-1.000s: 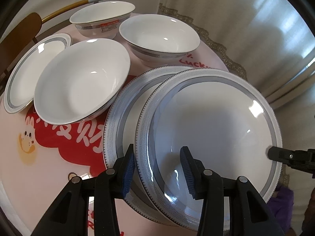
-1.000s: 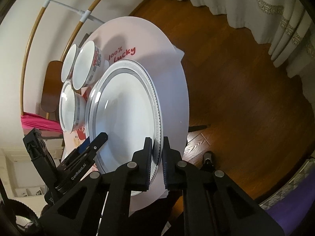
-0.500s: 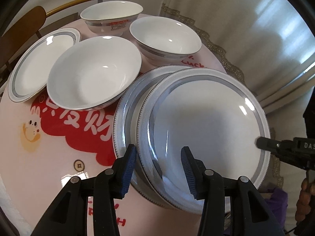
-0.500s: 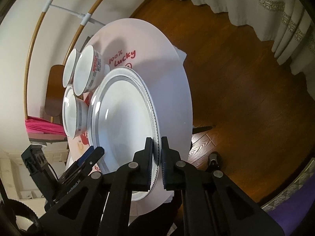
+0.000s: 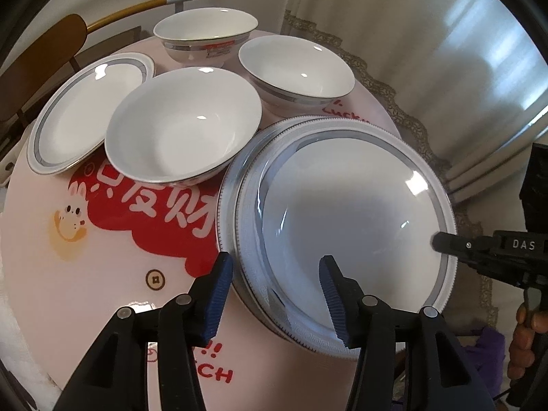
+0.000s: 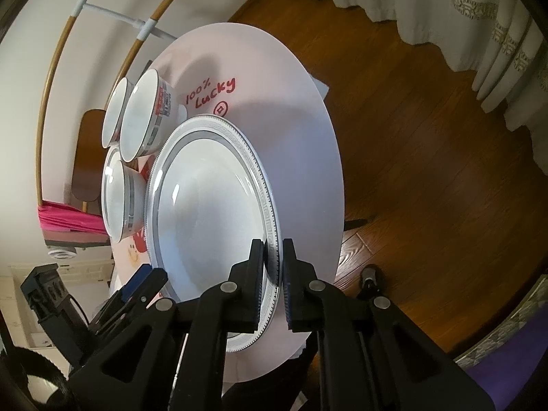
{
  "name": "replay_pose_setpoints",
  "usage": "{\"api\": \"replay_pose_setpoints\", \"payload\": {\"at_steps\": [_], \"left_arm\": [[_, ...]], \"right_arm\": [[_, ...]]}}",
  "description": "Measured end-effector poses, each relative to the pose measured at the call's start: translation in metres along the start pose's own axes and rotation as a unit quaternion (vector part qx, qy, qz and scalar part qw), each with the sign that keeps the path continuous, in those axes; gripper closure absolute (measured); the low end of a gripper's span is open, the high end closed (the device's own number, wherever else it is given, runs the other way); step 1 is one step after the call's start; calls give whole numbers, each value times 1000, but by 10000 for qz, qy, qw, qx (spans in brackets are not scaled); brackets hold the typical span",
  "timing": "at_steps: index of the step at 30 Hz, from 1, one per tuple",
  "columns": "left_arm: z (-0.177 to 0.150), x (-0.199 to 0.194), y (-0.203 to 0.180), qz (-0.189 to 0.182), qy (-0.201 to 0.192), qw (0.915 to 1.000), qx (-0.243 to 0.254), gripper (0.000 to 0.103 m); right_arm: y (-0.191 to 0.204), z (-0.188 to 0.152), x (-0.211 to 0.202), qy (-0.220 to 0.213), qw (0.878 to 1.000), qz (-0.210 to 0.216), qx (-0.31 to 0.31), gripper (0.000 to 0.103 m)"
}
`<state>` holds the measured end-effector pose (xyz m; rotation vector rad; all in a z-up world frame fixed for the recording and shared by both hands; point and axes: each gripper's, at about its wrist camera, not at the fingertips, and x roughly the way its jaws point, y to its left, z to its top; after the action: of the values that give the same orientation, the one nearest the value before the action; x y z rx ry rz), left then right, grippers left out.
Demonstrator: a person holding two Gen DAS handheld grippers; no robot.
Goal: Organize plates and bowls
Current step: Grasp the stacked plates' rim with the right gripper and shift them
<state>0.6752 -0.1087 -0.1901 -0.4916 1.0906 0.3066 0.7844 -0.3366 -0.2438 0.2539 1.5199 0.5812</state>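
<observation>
2 stacked plates (image 5: 342, 212) sit farther from the left gripper (image 5: 277, 291) than before, its jaws opening; right gripper (image 6: 272, 284) stays clamped on the top plate's rim.

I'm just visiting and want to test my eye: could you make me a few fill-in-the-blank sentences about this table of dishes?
1. The top large plate rests on another ____.
2. The right hand-held gripper is clamped on that plate's ____.
3. Beyond the plates stand ____ bowls, the nearest one beside a smaller plate.
4. The table shows a cartoon ____.

Missing words: plate; rim; three; rabbit
</observation>
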Motion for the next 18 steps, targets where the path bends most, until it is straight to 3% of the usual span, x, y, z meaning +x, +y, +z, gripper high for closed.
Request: {"api": "replay_pose_setpoints", "payload": {"at_steps": [15,18], "left_arm": [[-9,-28,21,17,-117,9997,-232,54],[-8,-38,24,-34,-184,9996,-212,54]], "right_arm": [[10,-4,16,-116,9994,-297,-139,85],[17,-5,11,-180,9975,-548,-397,85]]}}
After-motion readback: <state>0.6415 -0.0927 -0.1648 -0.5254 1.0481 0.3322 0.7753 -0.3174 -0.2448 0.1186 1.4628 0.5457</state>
